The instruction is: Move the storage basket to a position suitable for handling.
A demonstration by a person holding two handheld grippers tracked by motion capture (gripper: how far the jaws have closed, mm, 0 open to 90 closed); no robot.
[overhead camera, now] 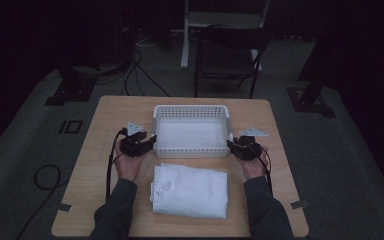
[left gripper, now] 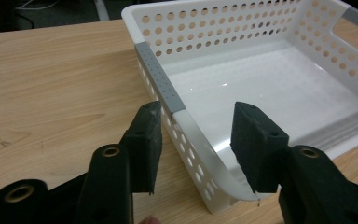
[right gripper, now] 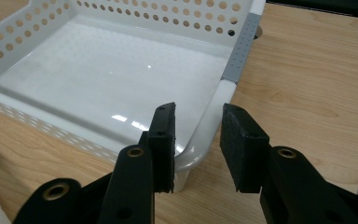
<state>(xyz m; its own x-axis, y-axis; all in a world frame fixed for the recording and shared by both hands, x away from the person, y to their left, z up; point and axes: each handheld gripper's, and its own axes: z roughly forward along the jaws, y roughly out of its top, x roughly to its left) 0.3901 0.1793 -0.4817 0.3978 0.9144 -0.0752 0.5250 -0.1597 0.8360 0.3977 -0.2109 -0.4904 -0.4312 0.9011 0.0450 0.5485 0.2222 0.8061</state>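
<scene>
**Both tools straddle the basket's near corners**

Lower centre of the high view: a folded white cloth [overhead camera: 190,191] lies nearest me. Above it, my left gripper [left gripper: 196,140] stands spread, jaws either side of the white basket [overhead camera: 190,116] wall at its near left corner. My right gripper [right gripper: 198,140], likewise spread, straddles the near right corner. The table [overhead camera: 115,110] runs beyond.
</scene>
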